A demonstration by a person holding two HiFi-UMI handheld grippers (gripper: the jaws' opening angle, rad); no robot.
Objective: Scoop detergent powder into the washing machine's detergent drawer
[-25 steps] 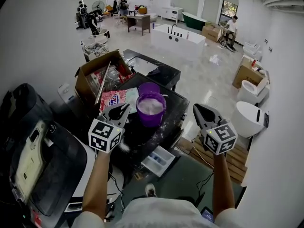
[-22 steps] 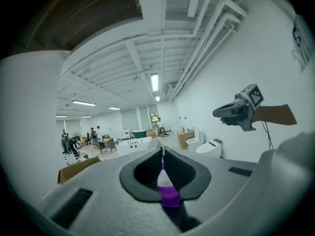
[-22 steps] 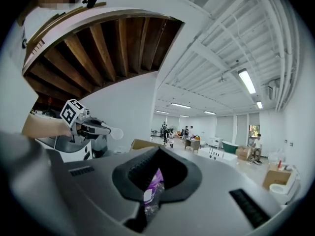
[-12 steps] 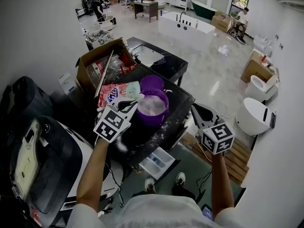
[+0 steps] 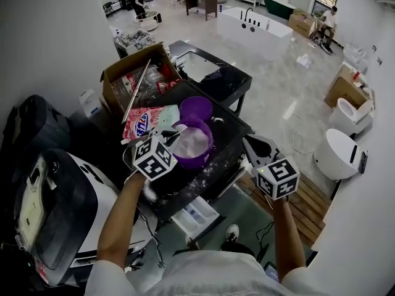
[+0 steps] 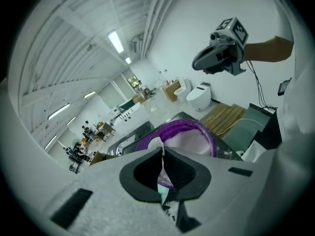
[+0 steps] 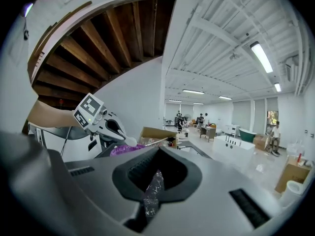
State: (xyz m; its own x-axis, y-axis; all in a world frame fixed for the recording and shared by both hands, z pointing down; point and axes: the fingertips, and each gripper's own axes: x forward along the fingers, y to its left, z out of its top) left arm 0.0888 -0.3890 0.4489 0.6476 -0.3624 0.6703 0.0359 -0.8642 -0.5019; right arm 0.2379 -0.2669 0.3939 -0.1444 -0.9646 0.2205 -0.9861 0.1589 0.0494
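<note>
A purple bucket point(image 5: 192, 142) of white detergent powder stands on the washing machine's black top point(image 5: 231, 142). My left gripper point(image 5: 171, 134) is shut on the thin handle of a white scoop point(image 6: 155, 142), whose bowl sits at the bucket's point(image 6: 194, 134) near rim. Seen from the right gripper view, the scoop's bowl point(image 7: 130, 140) juts out of the left gripper point(image 7: 110, 124) just above the bucket. Below the top's front edge the white detergent drawer point(image 5: 197, 214) is pulled out. My right gripper point(image 5: 248, 142) hangs shut in the air to the right of the bucket, with a crinkled clear strip in its seam point(image 7: 153, 181).
A purple lid point(image 5: 196, 108) lies behind the bucket and a detergent bag point(image 5: 148, 121) lies to its left. A cluttered cardboard box point(image 5: 133, 82) stands further back. Spilled powder point(image 6: 229, 154) dusts the black top. Another machine point(image 5: 55, 214) sits at the left, wooden slats point(image 5: 308, 196) at the right.
My left gripper has carried the scoop forward and right, up to the bucket's rim. The right gripper has stayed shut and drifted slightly.
</note>
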